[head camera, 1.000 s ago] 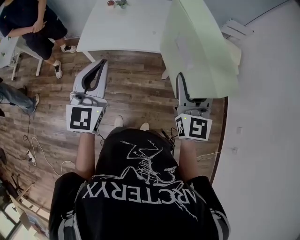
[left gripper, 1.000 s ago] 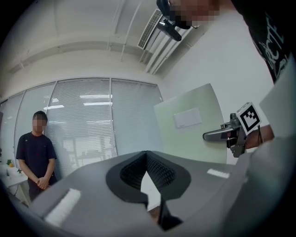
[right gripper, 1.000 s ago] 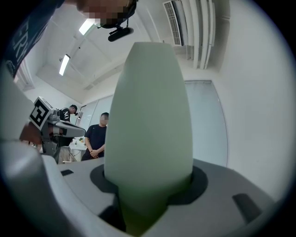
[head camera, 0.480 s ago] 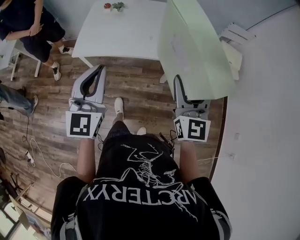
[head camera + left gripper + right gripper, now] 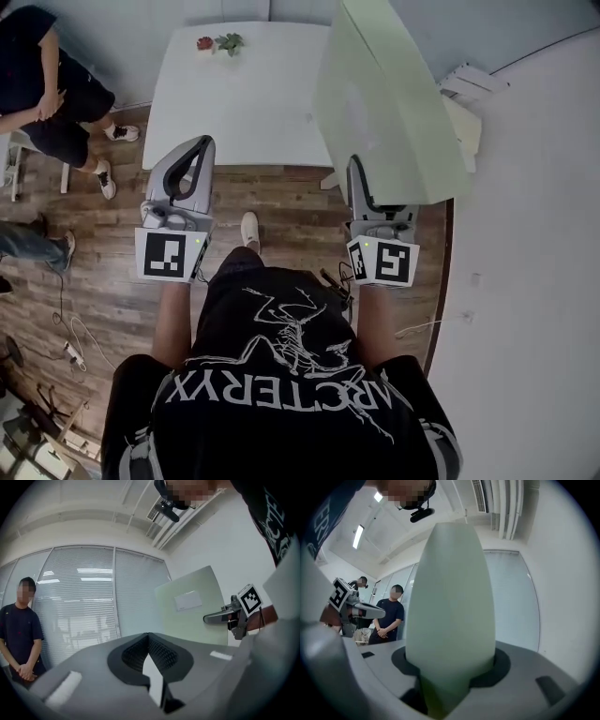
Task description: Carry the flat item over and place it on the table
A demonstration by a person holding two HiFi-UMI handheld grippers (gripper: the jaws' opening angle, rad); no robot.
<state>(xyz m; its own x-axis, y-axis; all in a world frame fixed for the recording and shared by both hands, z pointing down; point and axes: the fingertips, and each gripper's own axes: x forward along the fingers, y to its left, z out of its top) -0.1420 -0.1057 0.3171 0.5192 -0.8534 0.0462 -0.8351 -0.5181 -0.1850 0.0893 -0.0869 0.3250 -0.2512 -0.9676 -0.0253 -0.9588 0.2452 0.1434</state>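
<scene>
A large, flat, pale green board stands on edge, tilted up and away from me. My right gripper is shut on its lower edge; in the right gripper view the board fills the gap between the jaws. My left gripper is held level on the left, shut and empty, its jaws meeting at the tip. The white table lies just ahead of both grippers, over the wooden floor. From the left gripper view the board and the right gripper show at the right.
A small flower lies at the table's far edge. A person sits at the upper left, and another stands by the blinds. White furniture stands behind the board. Cables trail across the floor at left.
Both grippers and the board have moved forward together, so the table now lies closer and more of its top shows. The grip on the board is unchanged.
</scene>
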